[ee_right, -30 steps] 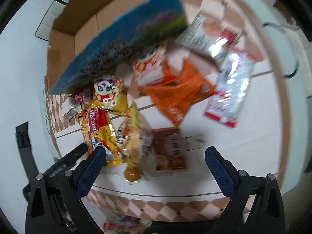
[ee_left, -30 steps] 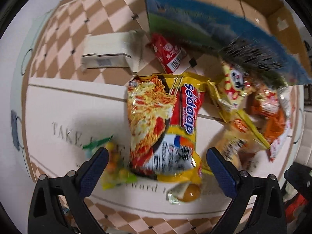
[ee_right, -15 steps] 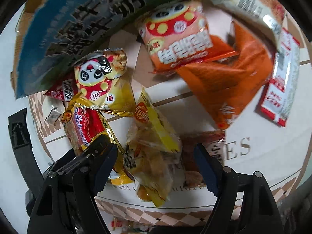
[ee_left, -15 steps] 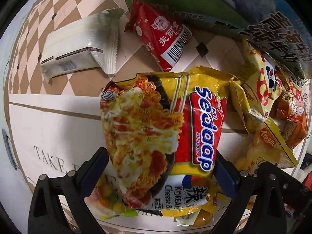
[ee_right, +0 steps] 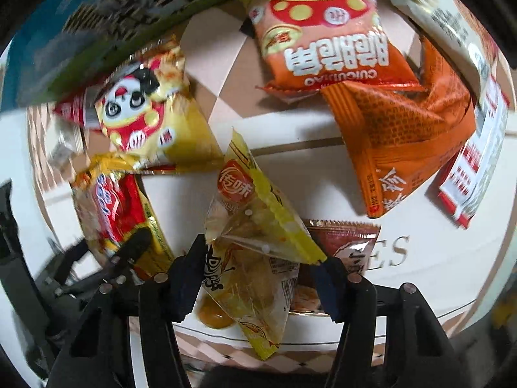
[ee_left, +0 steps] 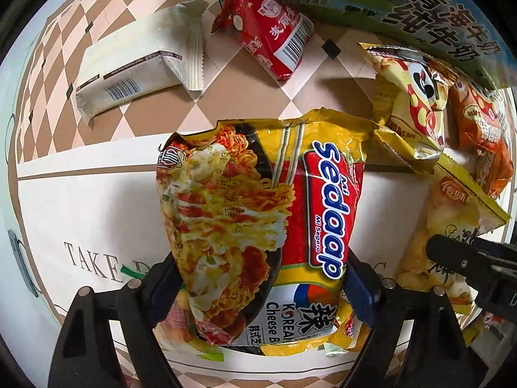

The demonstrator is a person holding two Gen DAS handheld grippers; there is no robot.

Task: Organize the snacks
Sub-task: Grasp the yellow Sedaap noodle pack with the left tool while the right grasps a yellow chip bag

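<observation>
Item 1, noodle packet (ee_left: 258, 226): yellow and red, lying lengthwise on the surface (ee_left: 80, 210) over its white printed band; lower end sits between the fingers of the left tool (ee_left: 258, 287); jaws drawn in against both long edges, so the tool appears to have hold of it, though the contact points lie under the wrapper's bulge.

Item 2, clear-and-yellow snack bag (ee_right: 252, 242): on the same white band, just right of the noodle packet, partly over a brown sachet (ee_right: 345, 245); right tool (ee_right: 258, 278) straddles its lower half, jaws narrowed to about the bag's width; the left finger touches the bag, the right is just beside it; whether the grip is firm cannot be told.

Neighbours: panda packet (ee_left: 416, 103) touching the noodle packet's upper right corner; red packet (ee_left: 271, 35) and white wrapper (ee_left: 139, 64) further up on the checkered part; orange packets (ee_right: 326, 35) near the milk carton (ee_left: 452, 16).

Handling note, judged: both wrappers are slick and air-filled; squeeze gently to avoid crushing the noodles; lift the noodle packet straight up so it does not drag the panda packet; lift the snack bag clear of the sachet beneath; keep the two tools apart, since they work side by side.
</observation>
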